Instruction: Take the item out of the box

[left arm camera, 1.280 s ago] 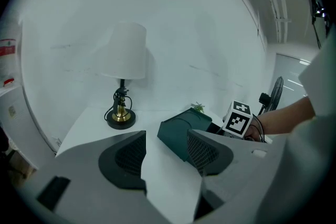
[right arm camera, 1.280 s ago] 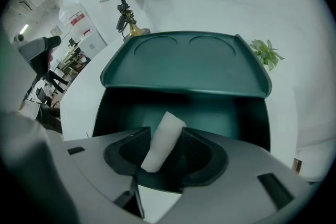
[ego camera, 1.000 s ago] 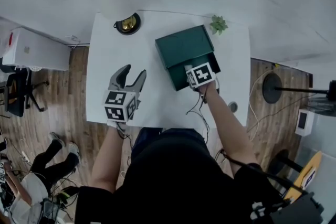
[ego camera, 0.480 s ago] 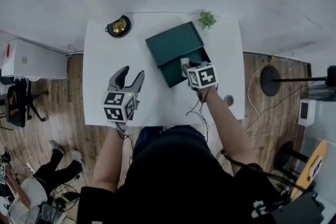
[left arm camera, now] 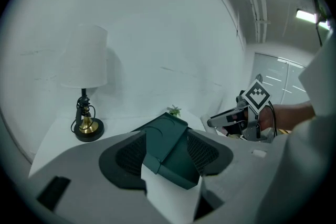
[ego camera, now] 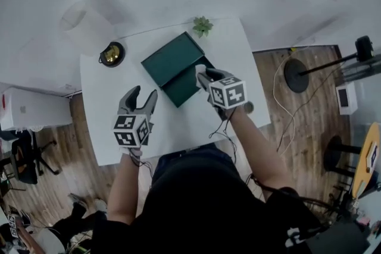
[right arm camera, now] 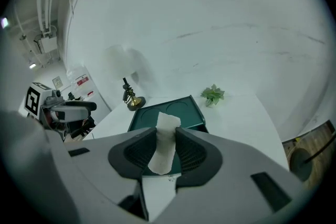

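The white table (ego camera: pixel 95 86) is seen across mid-frame, with the green box (ego camera: pixel 172 62) set at its centre. The right gripper (ego camera: pixel 201 75) is clamped on the white item (right arm camera: pixel 164 147), which is held at the box's lower-right edge. The left gripper (ego camera: pixel 143 92) is held wide apart and empty, lower left.

Left tool (ego camera: pixel 143 97) jaws apart, empty; right tool (ego camera: pixel 203 75) jaws clamped on white item (right arm camera: pixel 164 140).
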`<state>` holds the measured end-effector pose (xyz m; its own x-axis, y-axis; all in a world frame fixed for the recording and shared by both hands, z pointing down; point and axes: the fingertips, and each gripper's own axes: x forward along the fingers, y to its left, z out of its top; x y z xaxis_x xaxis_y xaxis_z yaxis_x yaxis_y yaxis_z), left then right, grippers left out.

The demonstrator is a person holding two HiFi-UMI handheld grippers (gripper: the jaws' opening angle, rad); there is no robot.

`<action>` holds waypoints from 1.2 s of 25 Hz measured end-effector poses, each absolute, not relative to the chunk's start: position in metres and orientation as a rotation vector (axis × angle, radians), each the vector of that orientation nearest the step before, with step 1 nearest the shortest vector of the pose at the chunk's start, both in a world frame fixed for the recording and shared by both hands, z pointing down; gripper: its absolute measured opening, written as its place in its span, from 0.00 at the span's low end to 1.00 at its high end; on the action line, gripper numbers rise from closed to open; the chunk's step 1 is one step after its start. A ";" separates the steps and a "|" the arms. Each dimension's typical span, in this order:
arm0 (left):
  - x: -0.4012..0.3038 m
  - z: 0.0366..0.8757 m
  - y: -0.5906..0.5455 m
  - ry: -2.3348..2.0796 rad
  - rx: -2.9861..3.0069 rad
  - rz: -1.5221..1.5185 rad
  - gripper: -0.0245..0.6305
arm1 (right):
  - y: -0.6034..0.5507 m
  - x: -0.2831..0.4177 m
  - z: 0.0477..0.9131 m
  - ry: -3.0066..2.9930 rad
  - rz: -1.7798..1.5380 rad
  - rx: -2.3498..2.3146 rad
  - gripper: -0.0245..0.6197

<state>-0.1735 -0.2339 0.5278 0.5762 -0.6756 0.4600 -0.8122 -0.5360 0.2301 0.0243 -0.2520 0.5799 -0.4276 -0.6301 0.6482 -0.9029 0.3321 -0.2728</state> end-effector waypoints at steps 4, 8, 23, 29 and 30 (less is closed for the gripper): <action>-0.148 0.529 -0.233 -1.113 2.447 0.468 0.41 | -0.241 0.060 0.564 -2.147 0.858 1.497 0.22; -0.123 0.532 -0.230 -1.024 2.493 0.494 0.41 | -0.222 0.098 0.572 -2.067 0.891 1.630 0.22; -0.096 0.544 -0.225 -1.034 2.453 0.546 0.41 | -0.206 0.165 0.638 -1.895 1.016 1.676 0.23; -0.093 0.547 -0.229 -1.093 2.408 0.560 0.41 | -0.221 0.164 0.668 -1.892 1.031 1.565 0.24; -0.094 0.548 -0.229 -1.104 2.399 0.562 0.41 | -0.223 0.163 0.672 -1.890 1.033 1.553 0.24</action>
